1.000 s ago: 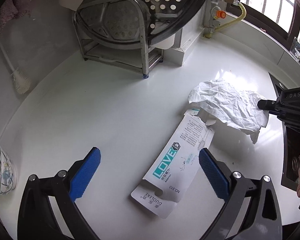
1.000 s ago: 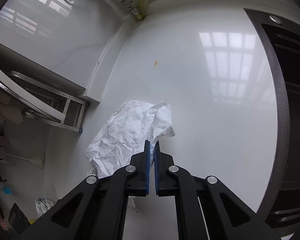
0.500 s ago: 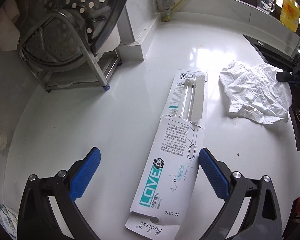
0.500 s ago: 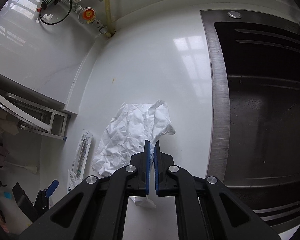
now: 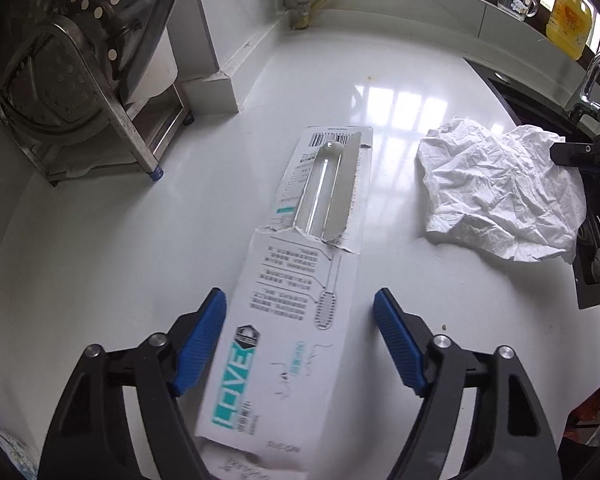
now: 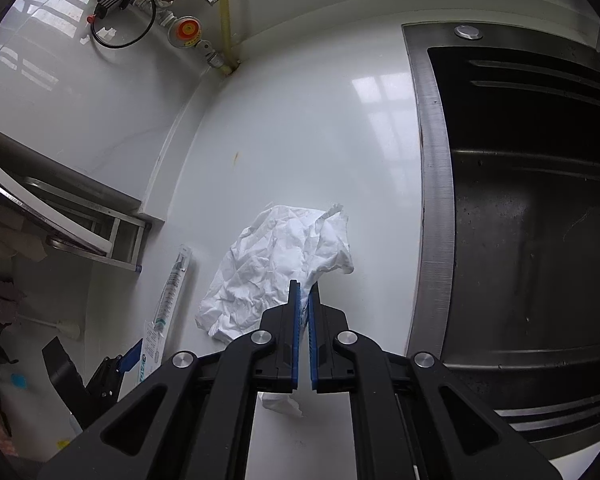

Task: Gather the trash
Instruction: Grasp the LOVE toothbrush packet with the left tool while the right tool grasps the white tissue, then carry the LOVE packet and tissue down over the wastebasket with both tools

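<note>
Between the left gripper's (image 5: 300, 340) blue pads, which had just been closing but weren't touching it yet, the toothbrush package (image 5: 296, 288) lay flat on the counter (image 5: 100, 260), long axis running straight away from the tool, while the right gripper (image 6: 304, 312) pinched the crumpled tissue (image 6: 276, 272).

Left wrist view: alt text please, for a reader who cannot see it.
The left gripper, jaws just closing, straddles a torn toothbrush package lying flat on a white counter. To its right, the right gripper pinches a crumpled tissue.
</note>
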`<control>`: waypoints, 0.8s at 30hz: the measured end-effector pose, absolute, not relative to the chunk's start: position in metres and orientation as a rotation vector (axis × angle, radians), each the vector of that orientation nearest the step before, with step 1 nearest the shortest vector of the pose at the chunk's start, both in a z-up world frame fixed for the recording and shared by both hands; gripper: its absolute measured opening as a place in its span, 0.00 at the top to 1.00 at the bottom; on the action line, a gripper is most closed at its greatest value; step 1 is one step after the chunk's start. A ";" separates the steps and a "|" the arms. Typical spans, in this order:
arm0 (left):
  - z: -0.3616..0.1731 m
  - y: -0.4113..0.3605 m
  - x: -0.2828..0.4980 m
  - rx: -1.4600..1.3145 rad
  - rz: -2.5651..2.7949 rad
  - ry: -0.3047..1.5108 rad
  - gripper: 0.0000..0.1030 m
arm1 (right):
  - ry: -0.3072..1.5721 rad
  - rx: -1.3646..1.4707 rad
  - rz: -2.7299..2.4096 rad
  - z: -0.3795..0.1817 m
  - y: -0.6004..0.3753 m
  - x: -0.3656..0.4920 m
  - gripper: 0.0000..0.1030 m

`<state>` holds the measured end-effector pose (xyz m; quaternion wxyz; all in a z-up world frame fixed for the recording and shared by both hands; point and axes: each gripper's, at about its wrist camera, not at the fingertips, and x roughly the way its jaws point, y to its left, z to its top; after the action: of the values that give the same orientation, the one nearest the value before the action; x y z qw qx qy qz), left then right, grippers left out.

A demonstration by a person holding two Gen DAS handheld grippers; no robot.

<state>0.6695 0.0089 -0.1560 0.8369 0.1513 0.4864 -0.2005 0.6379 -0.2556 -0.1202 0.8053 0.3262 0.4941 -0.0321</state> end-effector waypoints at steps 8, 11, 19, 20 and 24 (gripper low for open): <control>-0.148 0.011 0.660 0.270 -0.397 1.042 0.49 | 1.054 0.698 -0.043 -0.112 -0.252 0.630 0.96; -0.136 0.014 0.648 0.235 -0.382 1.017 0.49 | 1.043 0.694 -0.033 -0.106 -0.250 0.624 0.96; -0.099 0.021 0.601 0.151 -0.371 0.955 0.49 | 1.026 0.675 0.011 -0.082 -0.242 0.593 0.96; -0.095 0.022 0.594 0.145 -0.370 0.948 0.49 | 1.023 0.669 0.016 -0.079 -0.240 0.588 0.96; -0.081 0.023 0.567 0.137 -0.365 0.924 0.49 | 0.999 0.663 0.030 -0.064 -0.238 0.561 0.96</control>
<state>0.5675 0.0227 -0.0811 0.8770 0.0658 0.4427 -0.1749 0.5608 -0.2379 -0.0642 0.8255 0.3119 0.4702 0.0140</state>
